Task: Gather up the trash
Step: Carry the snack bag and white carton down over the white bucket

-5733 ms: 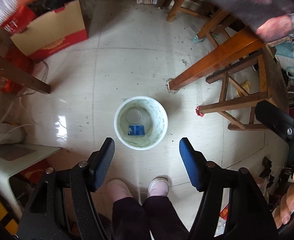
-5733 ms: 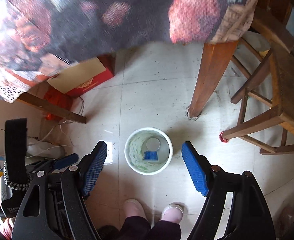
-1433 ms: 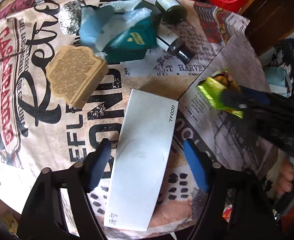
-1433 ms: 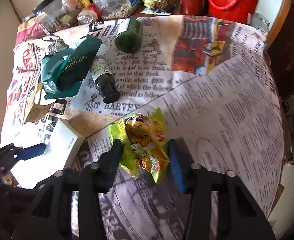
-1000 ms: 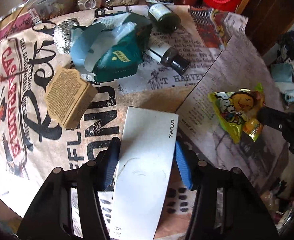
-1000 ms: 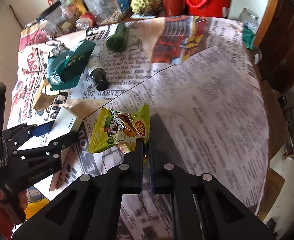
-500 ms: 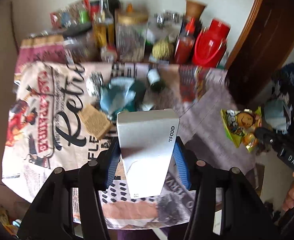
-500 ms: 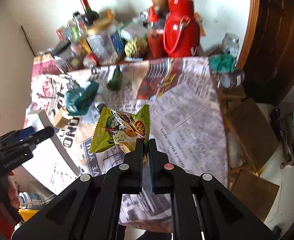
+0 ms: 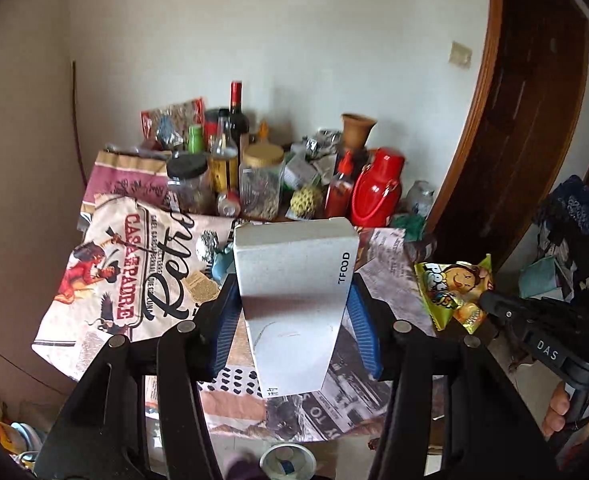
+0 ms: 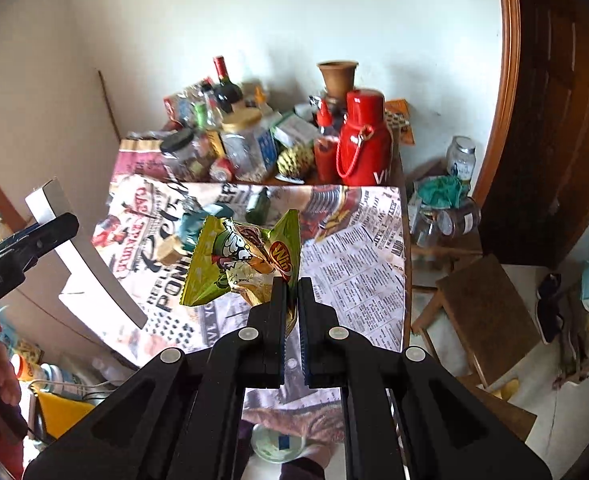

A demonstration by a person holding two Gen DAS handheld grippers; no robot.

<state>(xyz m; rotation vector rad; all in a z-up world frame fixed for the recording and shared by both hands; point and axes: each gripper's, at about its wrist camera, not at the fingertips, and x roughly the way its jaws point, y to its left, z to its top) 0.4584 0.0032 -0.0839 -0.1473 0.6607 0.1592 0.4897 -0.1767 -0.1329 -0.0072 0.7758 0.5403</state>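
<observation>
My left gripper [image 9: 292,312] is shut on a white TFOOD box [image 9: 294,284], held up in the air above the near part of the table. The same box [image 10: 74,264] shows at the left of the right wrist view, in the left gripper [image 10: 46,236]. My right gripper [image 10: 291,292] is shut on the edge of a yellow-green snack bag [image 10: 238,260], also lifted off the table. That bag [image 9: 454,288] appears at the right of the left wrist view, pinched by the right gripper [image 9: 490,300]. A white cup-shaped bin [image 9: 288,460] stands on the floor below the table edge, also seen as the bin [image 10: 274,446].
The table [image 10: 358,240] wears a printed newspaper cloth. A teal packet [image 10: 192,226], a small brown box [image 10: 170,250] and a green bottle [image 10: 259,202] lie on it. Bottles, jars and a red flask [image 10: 364,136] crowd the back. Wooden stools [image 10: 486,312] stand at the right.
Both grippers have risen and pulled back from the table, lifting the white box and the snack bag clear of the cloth. The wall and the floor bin have come into view.
</observation>
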